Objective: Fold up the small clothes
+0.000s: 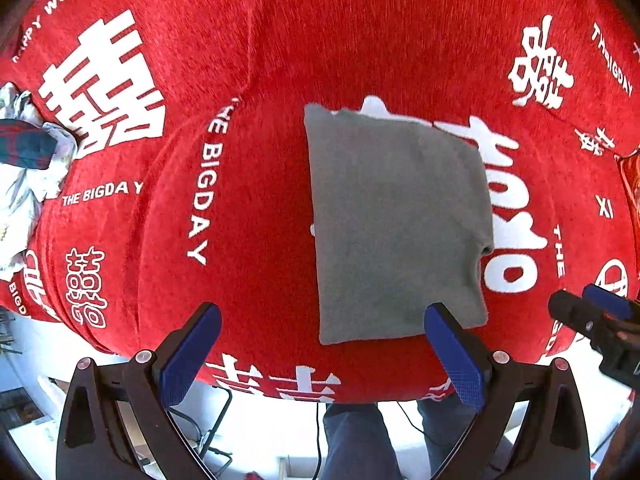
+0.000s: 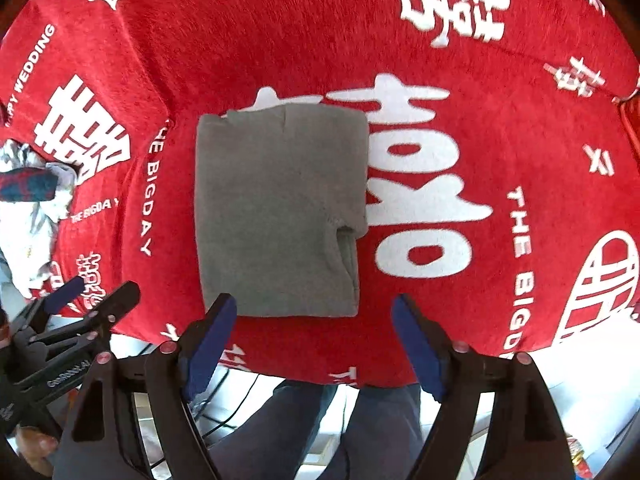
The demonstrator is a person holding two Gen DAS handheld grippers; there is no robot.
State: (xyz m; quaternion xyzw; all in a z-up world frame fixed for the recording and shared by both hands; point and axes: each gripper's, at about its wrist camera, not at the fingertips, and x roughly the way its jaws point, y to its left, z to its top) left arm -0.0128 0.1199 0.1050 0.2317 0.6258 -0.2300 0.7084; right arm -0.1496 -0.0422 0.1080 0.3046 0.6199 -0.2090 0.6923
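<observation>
A folded grey knit garment (image 2: pixel 280 212) is lying flat on a red cloth with white lettering (image 2: pixel 500 100). Both blue-padded grippers, left (image 1: pixel 320 354) and right (image 2: pixel 316 344), are hovering above it, jaws spread apart and gripping nothing.

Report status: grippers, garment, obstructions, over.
Left gripper and right gripper open, empty, above the table. Grey garment folded flat on red cloth. Nothing in the way; unfolded clothes wait aside.

- Plain grey folded knit garment (image 2: pixel 280 216), no print.
- Red fuzzy cloth-covered surface (image 2: pixel 280 52), white characters and lettering.
- Crumpled white clothes with a dark blue-red plaid piece (image 1: pixel 24 148).
- Black grippers, blue pads (image 1: pixel 456 356).
</observation>
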